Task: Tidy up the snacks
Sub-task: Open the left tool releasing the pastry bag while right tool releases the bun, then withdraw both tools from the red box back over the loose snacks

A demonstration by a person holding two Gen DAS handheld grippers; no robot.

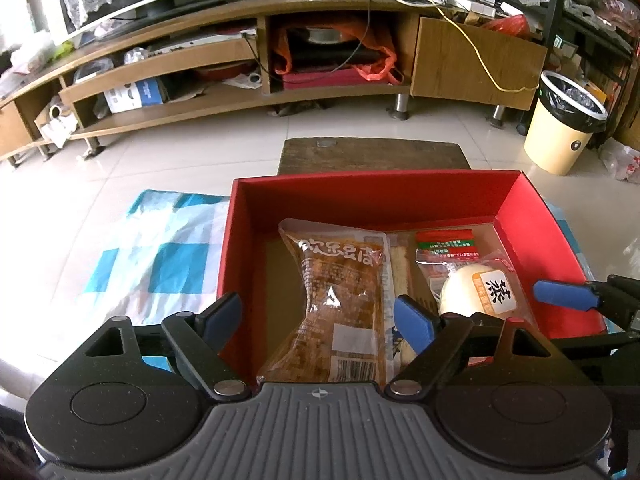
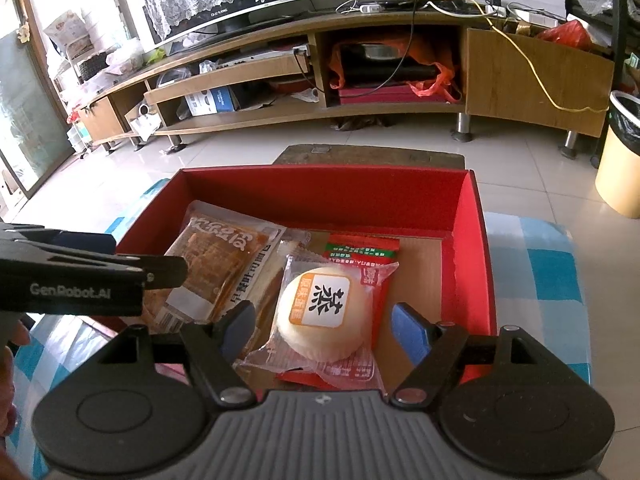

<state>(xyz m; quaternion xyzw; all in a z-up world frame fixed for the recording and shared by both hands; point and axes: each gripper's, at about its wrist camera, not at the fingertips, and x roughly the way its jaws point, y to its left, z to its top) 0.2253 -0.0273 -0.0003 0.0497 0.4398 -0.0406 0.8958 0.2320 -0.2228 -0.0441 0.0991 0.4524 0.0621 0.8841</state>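
The red box [image 1: 376,194] is the landmark. Inside it, the brown tofu packet [image 1: 336,296] lies toward its left wall, long axis running from the near wall to the far wall. The left gripper [image 1: 320,320] hangs over the packet's near half, fingers spread wide to either side, pads clear. The round cake packet [image 2: 324,312] lies nearer the box's right wall, between the right gripper's [image 2: 324,330] 2 open fingers, ungripped.
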